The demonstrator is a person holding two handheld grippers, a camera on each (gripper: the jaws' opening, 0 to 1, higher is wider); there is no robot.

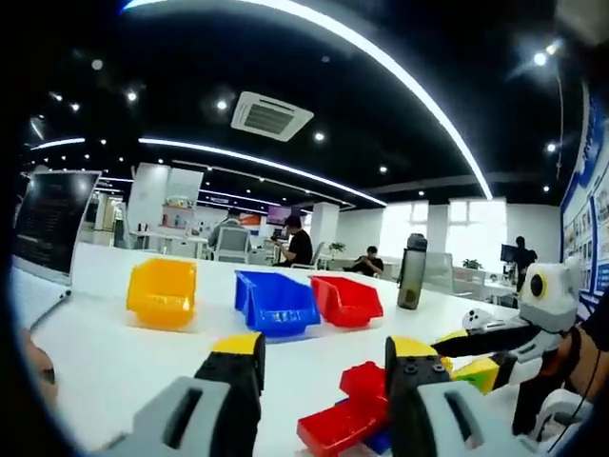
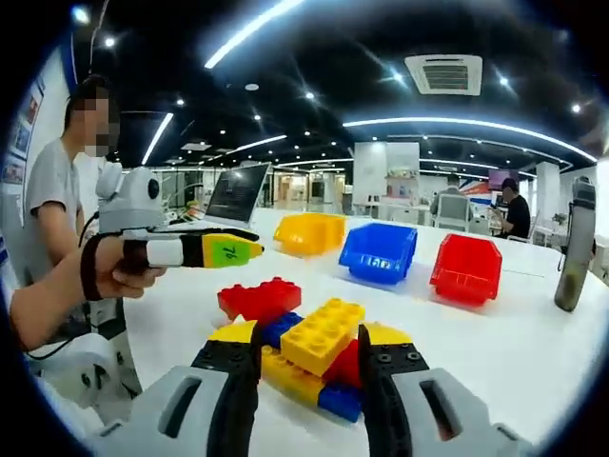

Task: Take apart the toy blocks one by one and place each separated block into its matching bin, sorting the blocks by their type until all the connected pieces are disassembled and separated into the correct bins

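Open-plan office. Black ceiling with long curved light strips (image 1: pixel 400 76), spotlights and a square air-conditioning vent (image 1: pixel 271 115). White bench (image 2: pixel 533 333) with an open laptop (image 2: pixel 235 193). More desks and office chairs (image 1: pixel 231 244) behind, people seated at work (image 1: pixel 296 242), white pillars (image 1: pixel 152 195), bright windows (image 1: pixel 473 230), wall posters (image 1: pixel 595 214).

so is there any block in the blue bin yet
No: in the left gripper view the blue bin on the table shows a bare inside, and the blocks lie joined between the right gripper's jaws.
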